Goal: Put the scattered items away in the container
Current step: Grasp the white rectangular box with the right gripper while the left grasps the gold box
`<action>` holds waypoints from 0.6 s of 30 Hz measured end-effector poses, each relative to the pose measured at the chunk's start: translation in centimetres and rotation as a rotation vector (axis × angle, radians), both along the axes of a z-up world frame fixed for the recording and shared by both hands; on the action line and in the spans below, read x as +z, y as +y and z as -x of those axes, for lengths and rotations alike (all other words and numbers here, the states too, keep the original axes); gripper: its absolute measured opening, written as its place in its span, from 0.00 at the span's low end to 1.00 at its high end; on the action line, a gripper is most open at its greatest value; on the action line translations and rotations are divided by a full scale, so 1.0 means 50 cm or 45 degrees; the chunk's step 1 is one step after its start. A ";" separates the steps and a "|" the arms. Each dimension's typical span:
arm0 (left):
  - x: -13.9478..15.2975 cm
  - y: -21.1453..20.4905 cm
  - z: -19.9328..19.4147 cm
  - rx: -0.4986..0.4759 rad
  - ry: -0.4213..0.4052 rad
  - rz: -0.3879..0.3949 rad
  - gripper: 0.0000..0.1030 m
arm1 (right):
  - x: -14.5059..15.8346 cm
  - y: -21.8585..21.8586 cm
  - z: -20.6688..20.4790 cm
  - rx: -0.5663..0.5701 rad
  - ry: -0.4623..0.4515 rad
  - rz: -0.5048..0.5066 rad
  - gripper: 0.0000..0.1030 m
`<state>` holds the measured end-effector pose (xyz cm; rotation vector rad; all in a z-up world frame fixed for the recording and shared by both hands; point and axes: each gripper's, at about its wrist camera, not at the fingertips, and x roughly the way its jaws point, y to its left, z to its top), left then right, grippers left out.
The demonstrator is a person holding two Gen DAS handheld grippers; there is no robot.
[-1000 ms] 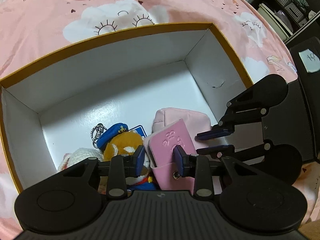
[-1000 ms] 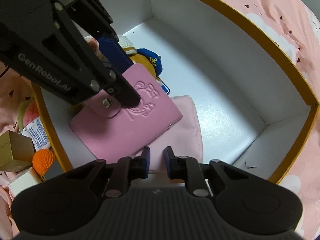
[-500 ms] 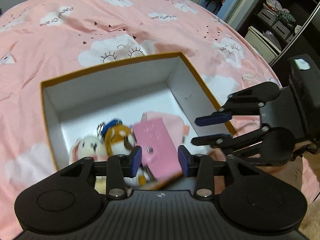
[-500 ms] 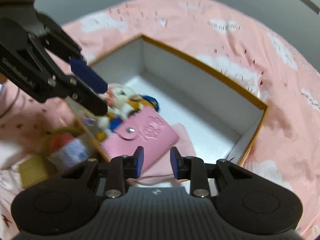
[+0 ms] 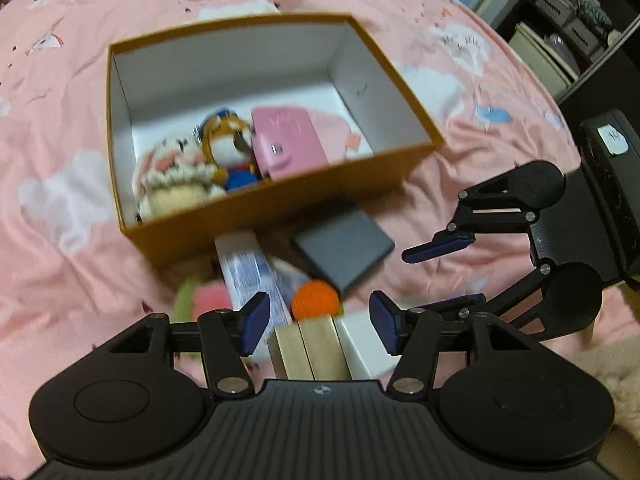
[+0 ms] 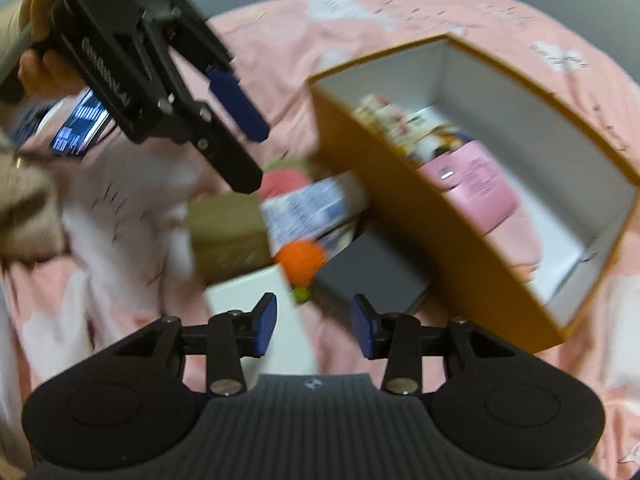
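Note:
The orange-walled box (image 5: 280, 208) stands on the pink bedspread and holds a pink card wallet (image 5: 288, 140), an orange plush in a blue cap (image 5: 228, 144), a cream knitted doll (image 5: 176, 176) and a pink pouch (image 5: 340, 128). In front of it lie an orange knitted ball (image 5: 314, 300), a dark grey box (image 5: 344, 252), a blue-and-white pack (image 5: 248, 272), a gold box (image 5: 316, 348) and a white box (image 6: 248, 292). My left gripper (image 5: 320, 324) hovers above this pile, its jaws opening and gripping nothing. My right gripper (image 6: 315, 324) is beside it, also opening and empty.
A pink-and-green knitted piece (image 5: 200, 300) lies left of the pack. A lit phone (image 6: 76, 128) rests on the bedspread behind the left gripper, which a hand (image 6: 36, 60) holds. Dark shelves (image 5: 580, 20) stand past the bed at the far right.
Both grippers have pulled back out of the box to the pile in front of it. The left let go of the pink wallet, which stays in the box. Both jaws have widened.

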<state>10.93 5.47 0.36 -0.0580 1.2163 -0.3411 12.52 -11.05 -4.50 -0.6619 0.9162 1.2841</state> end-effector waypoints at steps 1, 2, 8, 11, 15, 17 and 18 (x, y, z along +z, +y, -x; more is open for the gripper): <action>-0.004 -0.004 0.006 -0.004 0.007 -0.016 0.65 | -0.008 0.001 0.008 0.027 0.006 0.014 0.48; -0.008 -0.008 0.012 -0.007 0.016 -0.031 0.65 | -0.016 0.003 0.013 0.047 0.014 0.026 0.51; -0.033 -0.017 0.030 -0.014 0.075 -0.082 0.65 | -0.051 0.003 0.027 0.118 0.066 0.088 0.53; -0.042 -0.021 0.037 -0.028 0.098 -0.081 0.66 | -0.070 0.009 0.025 0.140 0.083 0.111 0.59; -0.058 -0.026 0.035 -0.028 0.127 -0.092 0.66 | -0.083 0.012 0.032 0.171 0.082 0.140 0.61; -0.064 -0.025 0.031 -0.019 0.136 -0.088 0.66 | -0.092 0.017 0.029 0.178 0.091 0.148 0.63; -0.067 -0.025 0.029 -0.018 0.140 -0.085 0.65 | -0.096 0.019 0.028 0.176 0.096 0.148 0.64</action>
